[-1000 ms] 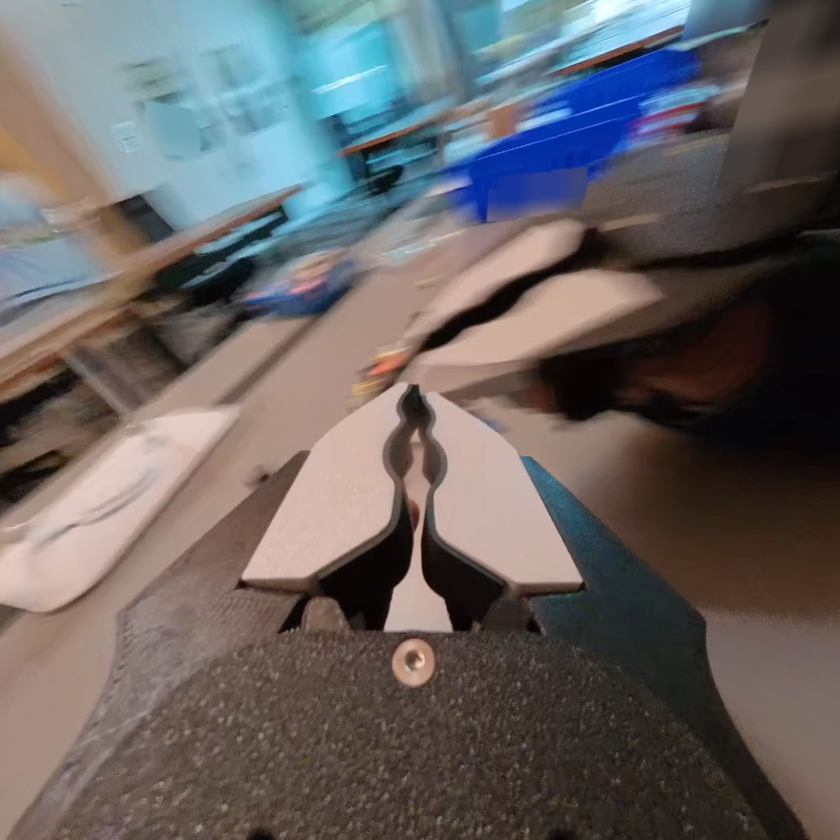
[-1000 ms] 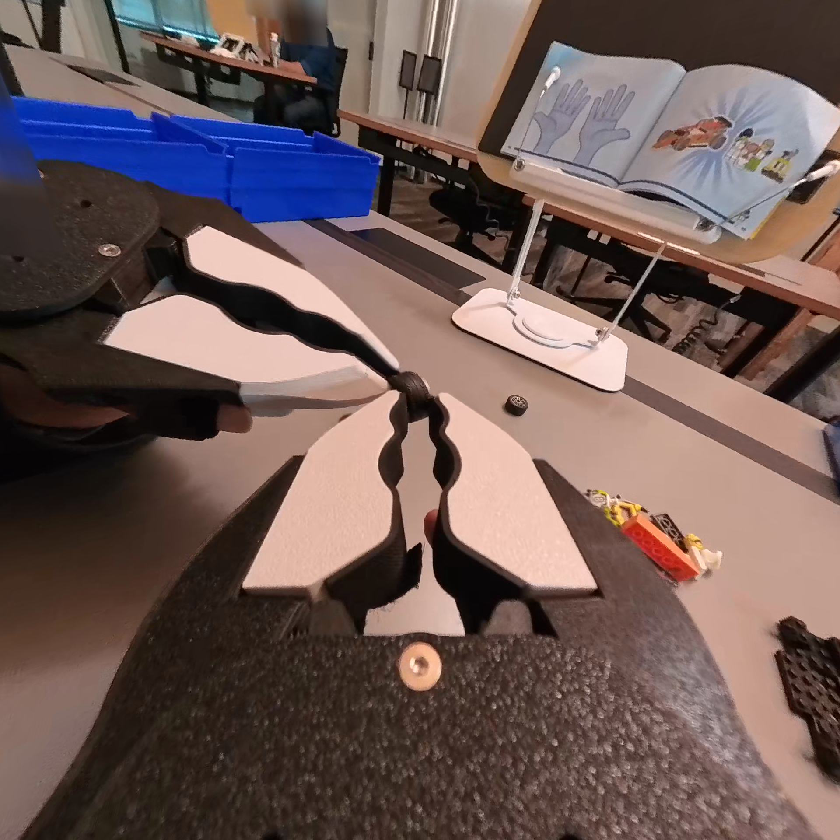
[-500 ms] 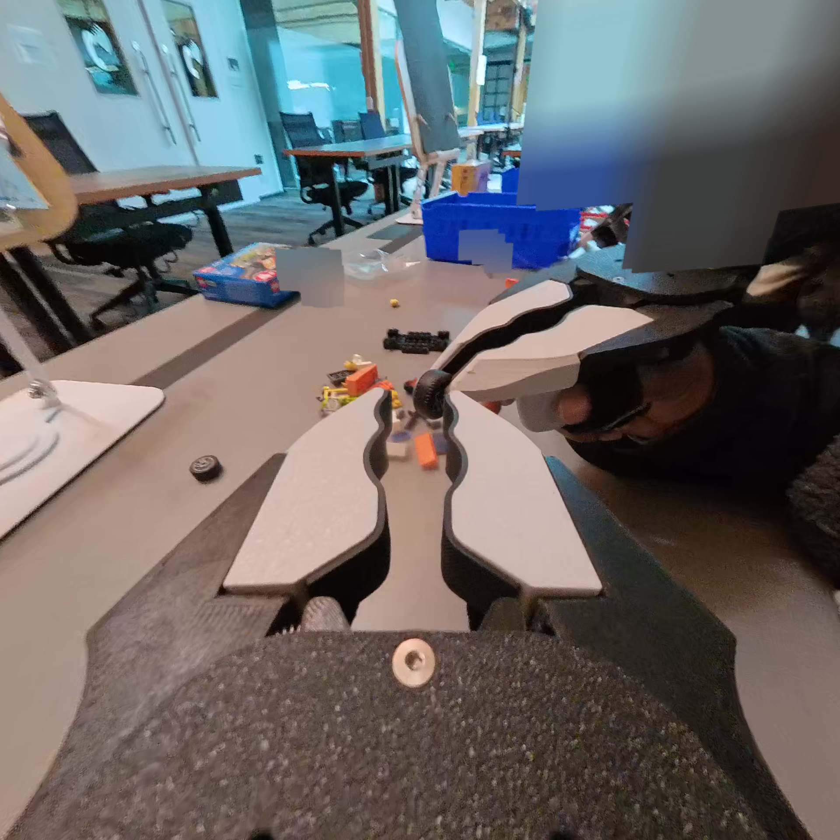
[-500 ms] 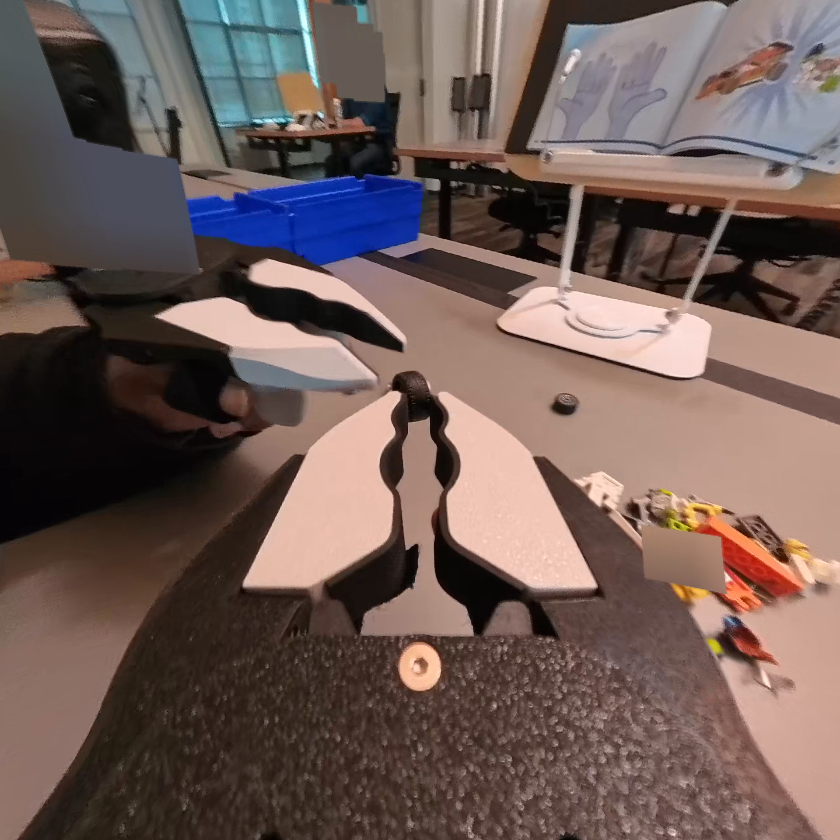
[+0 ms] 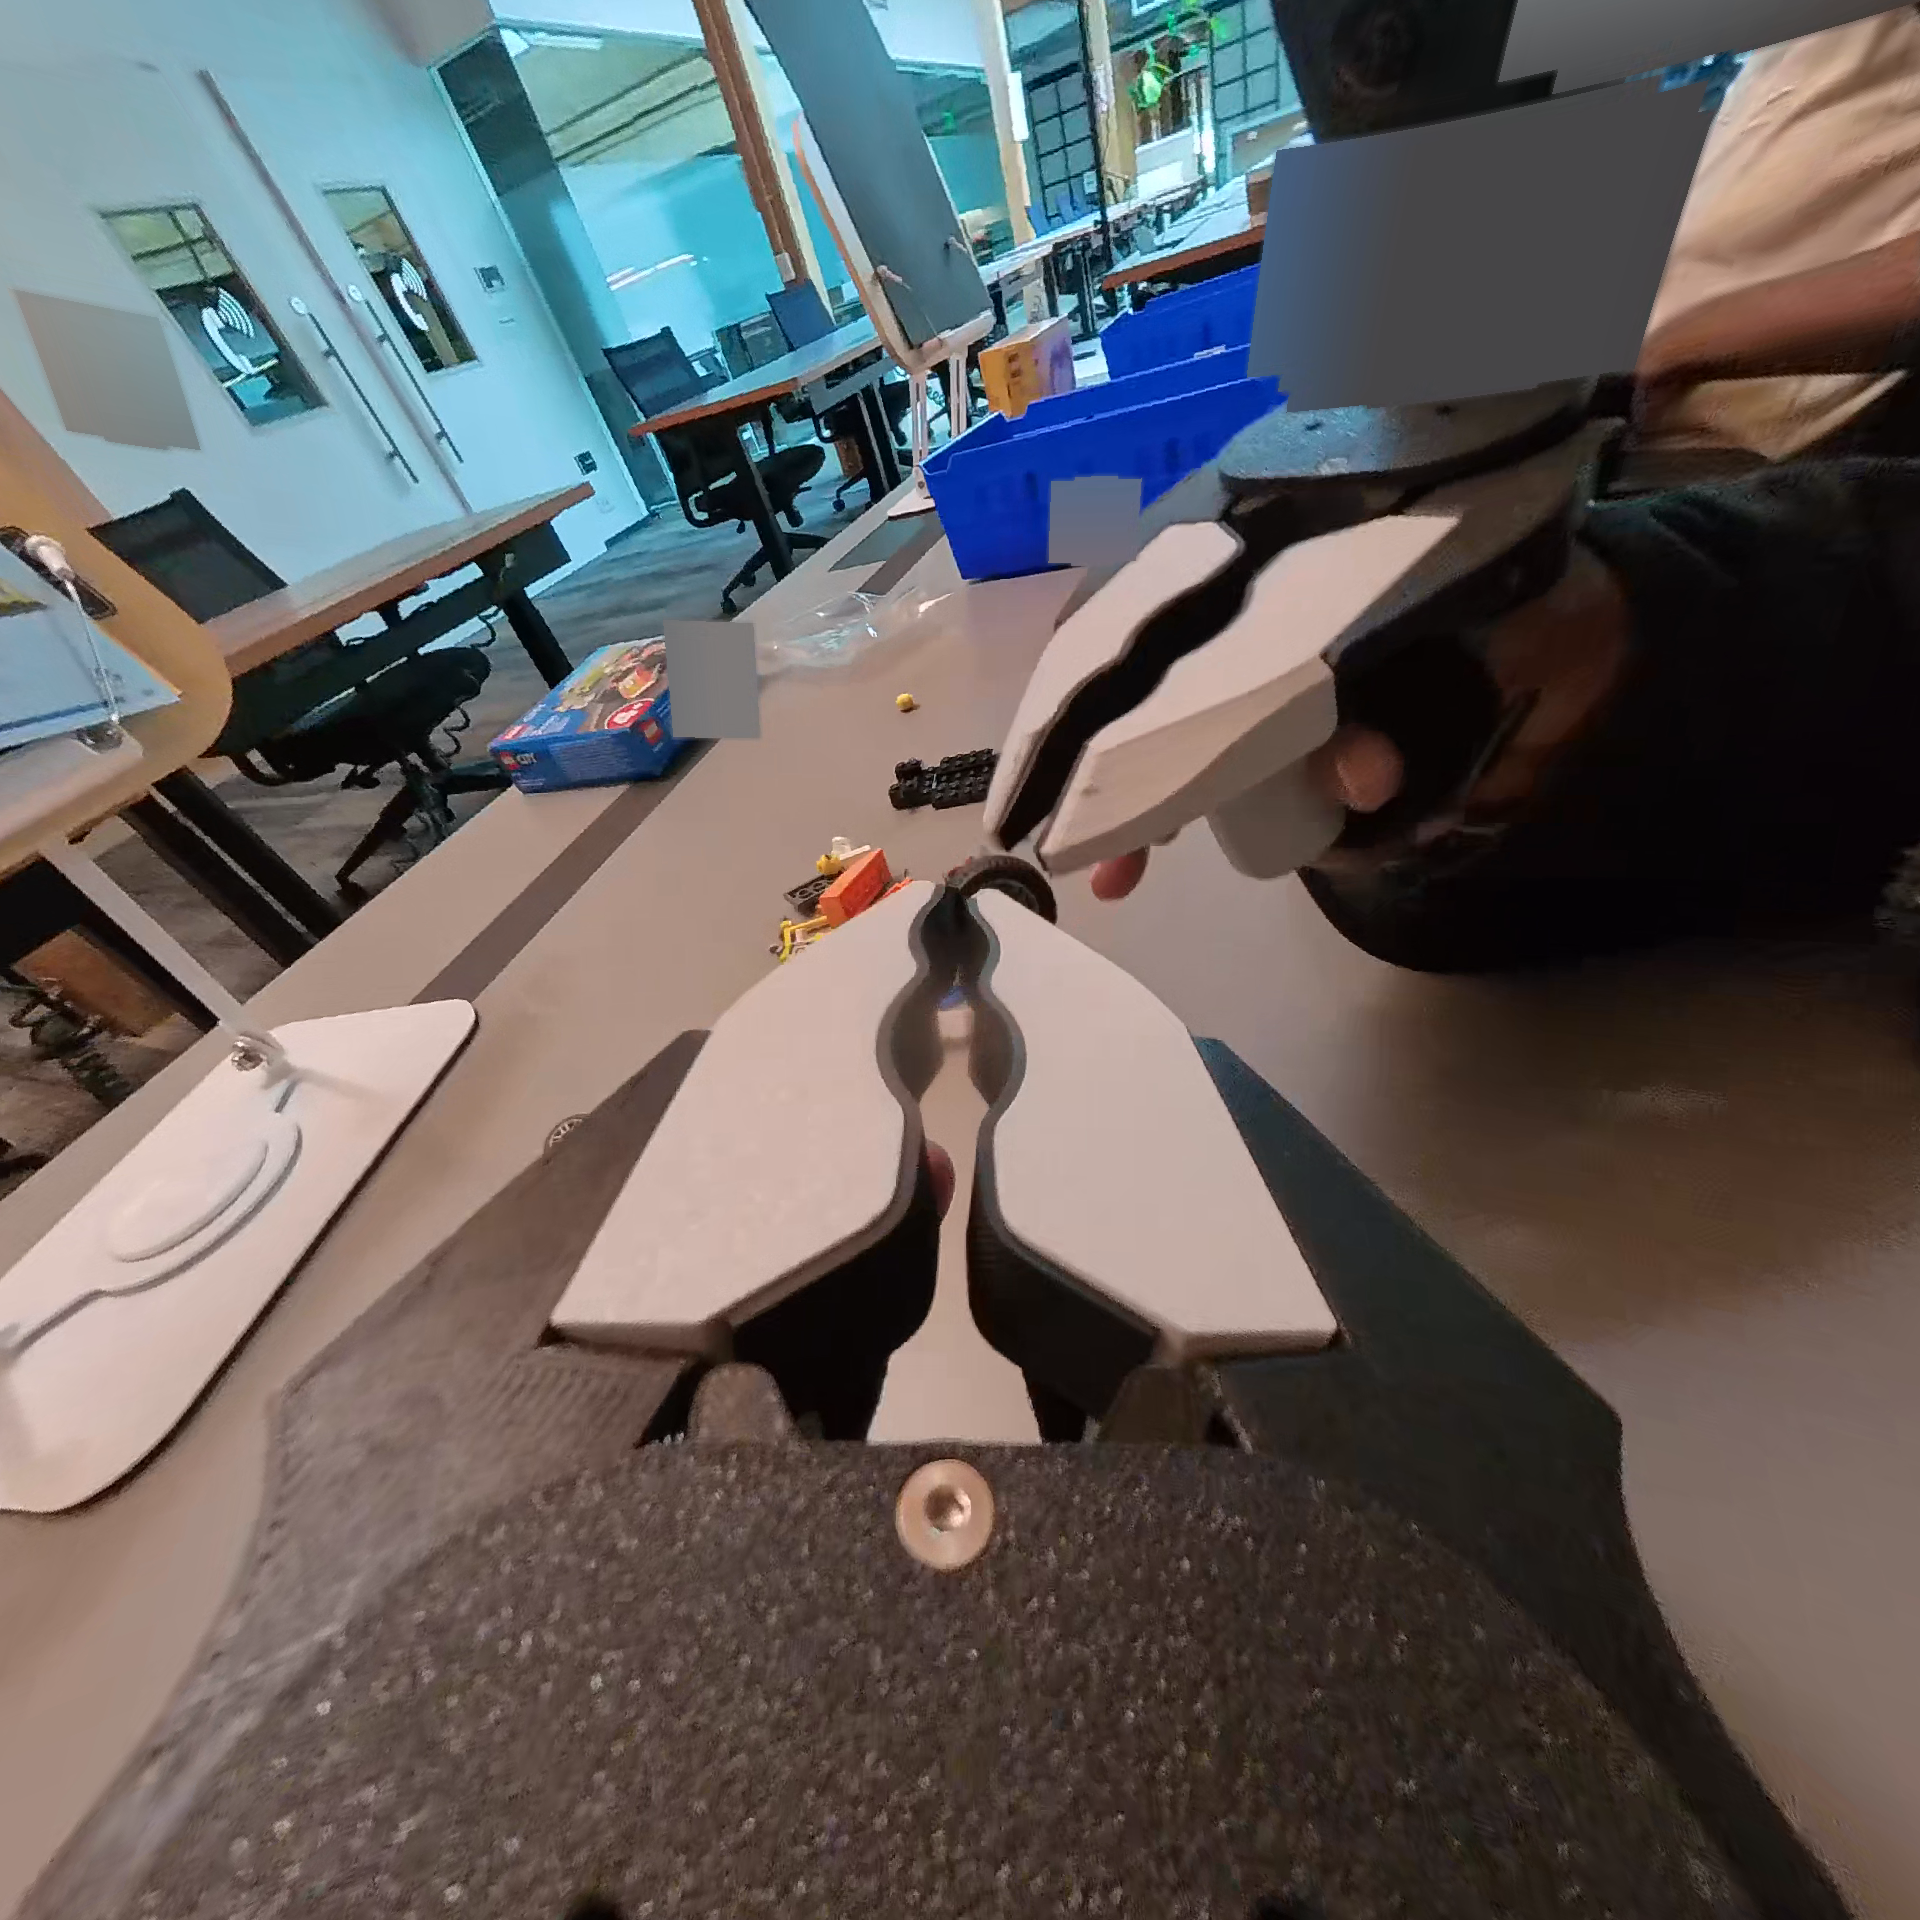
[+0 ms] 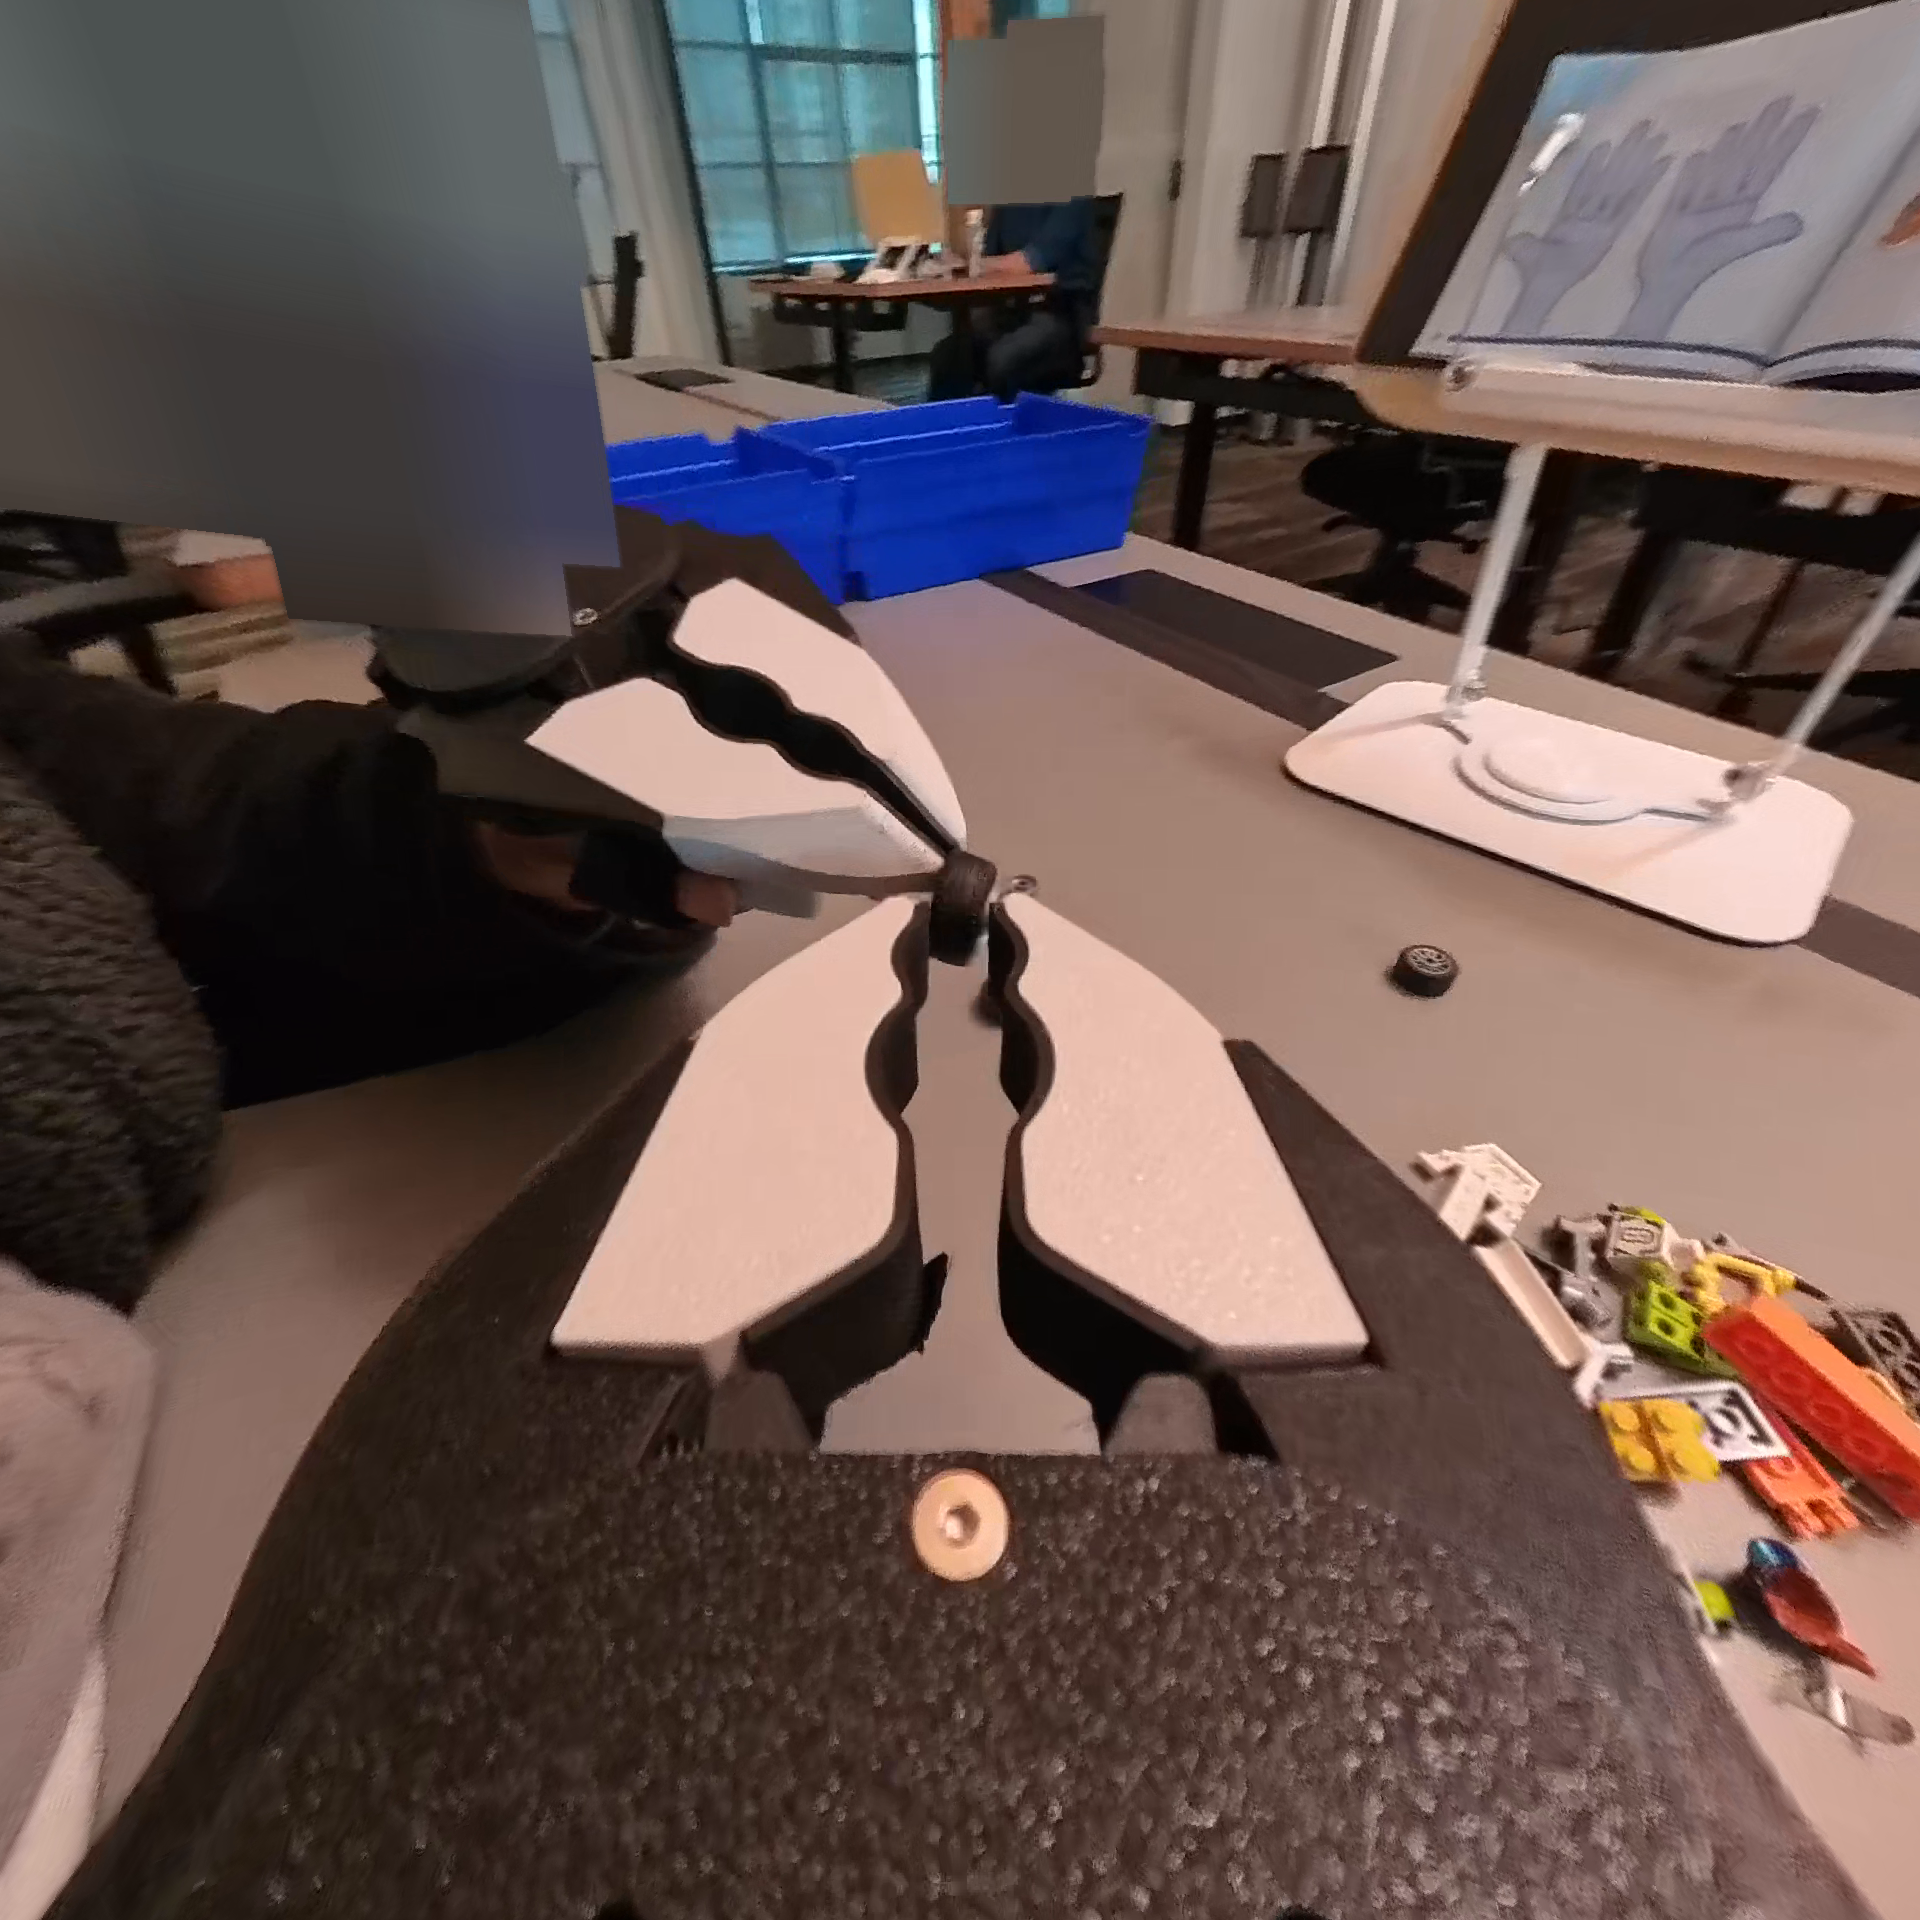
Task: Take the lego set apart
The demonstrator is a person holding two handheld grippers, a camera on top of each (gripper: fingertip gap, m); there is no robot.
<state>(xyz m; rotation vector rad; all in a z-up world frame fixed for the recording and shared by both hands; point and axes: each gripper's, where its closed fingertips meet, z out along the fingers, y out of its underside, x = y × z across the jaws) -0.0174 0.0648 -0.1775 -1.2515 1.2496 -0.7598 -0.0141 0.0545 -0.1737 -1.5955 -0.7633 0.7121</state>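
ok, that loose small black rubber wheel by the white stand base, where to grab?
Pinch the small black rubber wheel across its tyre tread, coming straight down. It seems to lie flat on the grey table, hub up, so only the round sides offer opposing faces; a sideways approach would probably just push it.

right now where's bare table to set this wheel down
Bare table between the blue bins and the white stand base, beyond the wheel that left gripper and right gripper pinch. Crowded: the brick pile at near right, a loose tyre near the base.
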